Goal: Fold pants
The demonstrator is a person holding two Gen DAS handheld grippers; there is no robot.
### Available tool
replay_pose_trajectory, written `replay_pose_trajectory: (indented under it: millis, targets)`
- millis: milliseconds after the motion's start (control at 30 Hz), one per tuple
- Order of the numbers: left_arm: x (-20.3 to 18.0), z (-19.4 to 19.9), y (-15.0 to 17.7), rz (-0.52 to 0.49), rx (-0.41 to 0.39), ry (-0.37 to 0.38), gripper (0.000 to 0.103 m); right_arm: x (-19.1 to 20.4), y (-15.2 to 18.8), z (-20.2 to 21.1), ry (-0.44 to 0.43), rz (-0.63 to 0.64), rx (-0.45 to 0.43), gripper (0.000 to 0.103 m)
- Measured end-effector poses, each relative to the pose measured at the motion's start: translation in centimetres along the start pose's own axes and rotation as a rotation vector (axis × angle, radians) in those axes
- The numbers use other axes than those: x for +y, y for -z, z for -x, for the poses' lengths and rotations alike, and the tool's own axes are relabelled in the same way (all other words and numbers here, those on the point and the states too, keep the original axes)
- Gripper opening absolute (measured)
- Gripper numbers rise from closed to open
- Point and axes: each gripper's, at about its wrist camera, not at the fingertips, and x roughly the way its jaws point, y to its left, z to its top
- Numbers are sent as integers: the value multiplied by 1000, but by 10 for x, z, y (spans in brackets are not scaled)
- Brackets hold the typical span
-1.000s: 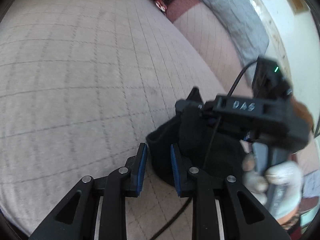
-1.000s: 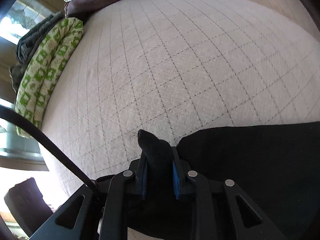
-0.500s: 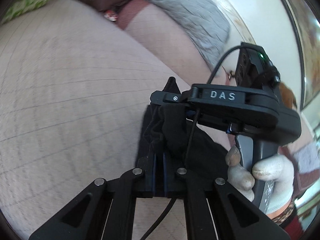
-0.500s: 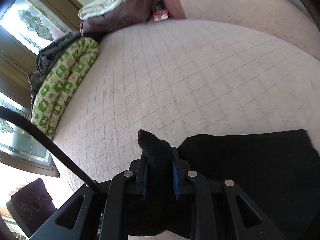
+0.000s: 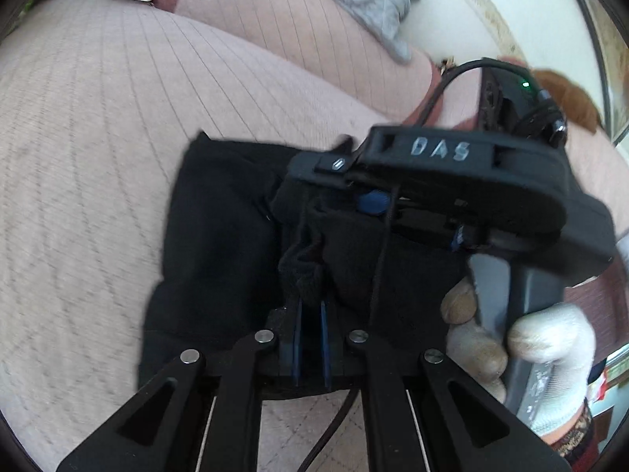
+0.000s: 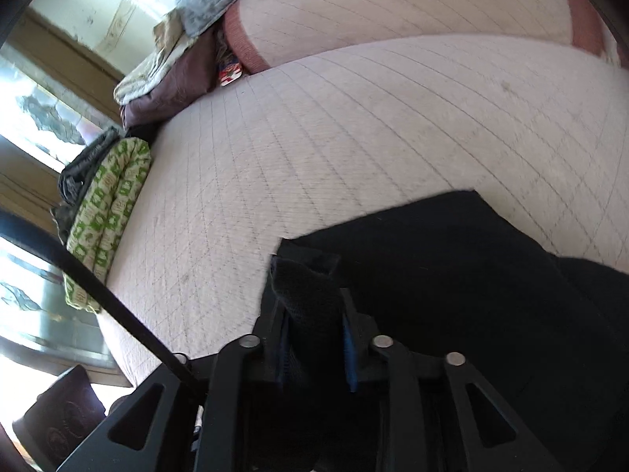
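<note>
The black pants (image 5: 220, 244) lie bunched on the quilted beige bed (image 5: 98, 126). My left gripper (image 5: 310, 314) is shut on a fold of the pants, the blue pads pinching black cloth. My right gripper (image 6: 314, 310) is shut on another thick fold of the pants (image 6: 452, 275), which sticks up between its fingers. In the left wrist view the right gripper's body (image 5: 464, 192), marked DAS, sits just above and to the right of my left fingers, held by a gloved hand (image 5: 523, 346). Both grippers hold the pants close together, lifted off the bed.
A green-and-white patterned roll (image 6: 110, 216) and dark folded cloth (image 6: 82, 169) lie along the bed's left edge. Pillows and a grey quilt (image 6: 212, 4) are piled at the head. A black cable (image 6: 98, 295) crosses the lower left. A window is at left.
My left gripper was open beside the pants and has shut on a fold. Both grippers have lifted and tilted, and more of the pants now shows spread below them.
</note>
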Motion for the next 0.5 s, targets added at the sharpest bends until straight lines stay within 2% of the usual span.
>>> replay_pose_trajectory:
  millis: [100,167,233,367,433,500]
  targets:
    - [-12,-4,5,-30,27,9,22,-37,7,18,34,-106,-84,35]
    - [-22,5,7,-67,29,32,43,-54,12,32,50,-148,-126,41]
    - [-28,21,13,-94,20,60,56,-69,18,51,63,-186,-182,44]
    - [-24,55,26,-126,-3,78,61,-69,29,94,105,-162,-306,46]
    - [-11,65,27,-111,-24,36,62,-55,38,102,46,-124,-310,46]
    - [1,67,31,-80,-31,3,62,-41,46,98,-21,-72,-266,46]
